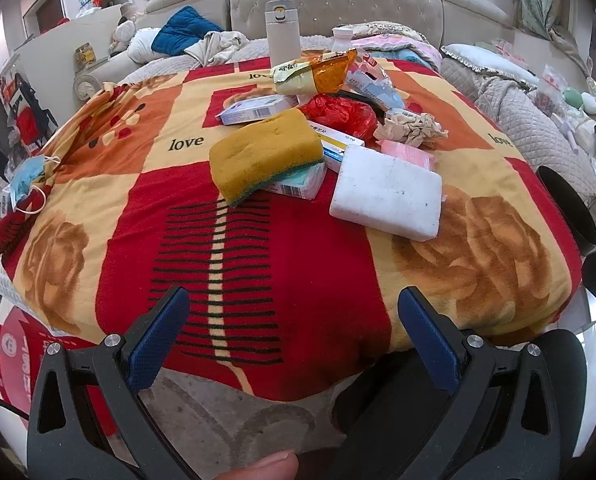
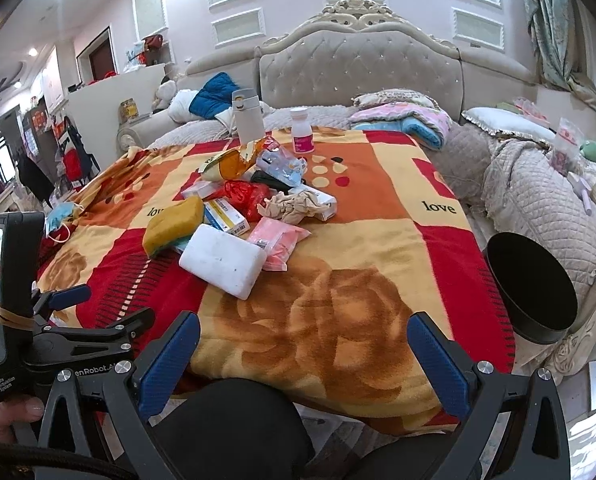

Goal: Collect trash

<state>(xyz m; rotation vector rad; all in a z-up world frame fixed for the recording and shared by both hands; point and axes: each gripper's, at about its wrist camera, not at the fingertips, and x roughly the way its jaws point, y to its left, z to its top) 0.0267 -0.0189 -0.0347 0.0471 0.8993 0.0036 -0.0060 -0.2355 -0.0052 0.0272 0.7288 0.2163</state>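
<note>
A pile of trash is seen on a blanket (image 1: 146, 216) patterned in red, yellow and orange, spread over a table at the foot of a bed. Nothing is held. The left gripper (image 1: 294, 320) is spread wide and empty above the near edge of the blanket; the right gripper (image 2: 303, 350) is likewise released and empty.

The pile lies straight ahead of both, well apart from the jaws. At its front a yellow sponge (image 1: 266, 156) is propped on small cartons, with a white block (image 1: 387, 196) flat beside it. Behind these are a red bag (image 1: 337, 114), crumpled paper (image 1: 409, 128), a pink packet (image 2: 276, 242) and a snack wrapper (image 1: 313, 72). A black bin (image 2: 533, 288) stands off the table's right edge, near the right gripper.

In the left view the sponge is ahead and slightly left of centre, its long axis running across the view. In the right view the block sits ahead and to the left, its long axis angled from far-left to near-right. The block seems the nearest piece, and neither gripper is clearly closer to it.
</note>
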